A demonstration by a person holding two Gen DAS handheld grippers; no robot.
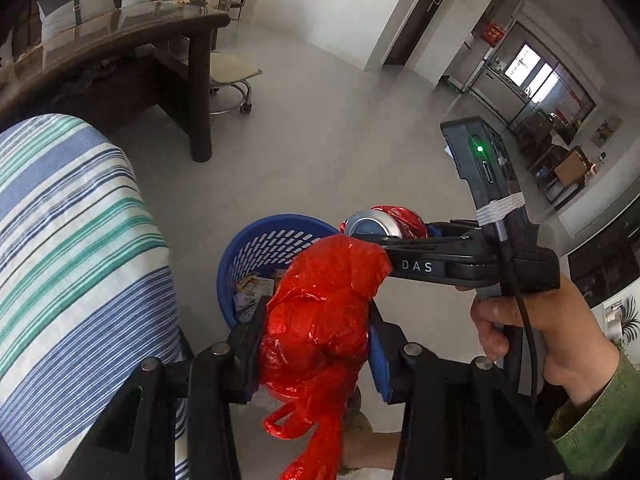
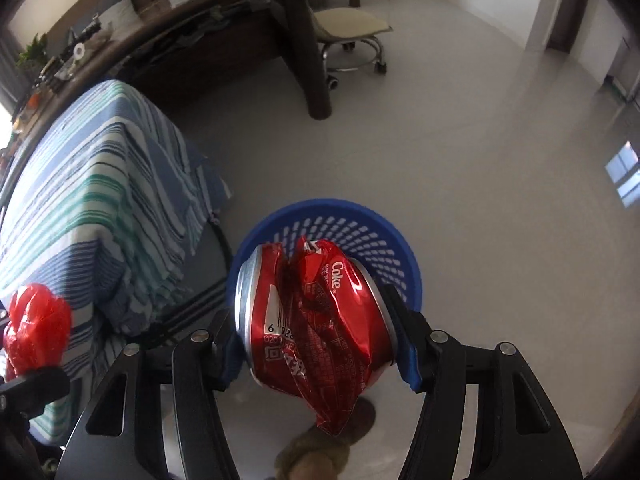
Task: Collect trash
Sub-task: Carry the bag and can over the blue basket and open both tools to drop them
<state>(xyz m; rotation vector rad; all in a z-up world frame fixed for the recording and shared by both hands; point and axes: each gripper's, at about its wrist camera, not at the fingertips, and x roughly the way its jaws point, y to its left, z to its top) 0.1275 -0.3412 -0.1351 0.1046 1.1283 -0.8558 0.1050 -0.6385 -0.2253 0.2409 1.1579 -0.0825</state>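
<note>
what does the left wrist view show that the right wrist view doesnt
Only the left wrist view: the right hand on its handle, wrappers inside the basket, and the kitchen doorway.
Only the right wrist view: the can label and barcode, and a slipper on the floor.
Both: the basket, can, red bag, striped cloth, desk and stool.

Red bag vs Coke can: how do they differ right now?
The red bag is soft, crumpled plastic with a handle loop hanging down; the Coke can is rigid metal, dented, with a printed logo and barcode. The bag is held in the left gripper, the can in the right gripper. Both are red, clamped, and held near the blue basket.
</note>
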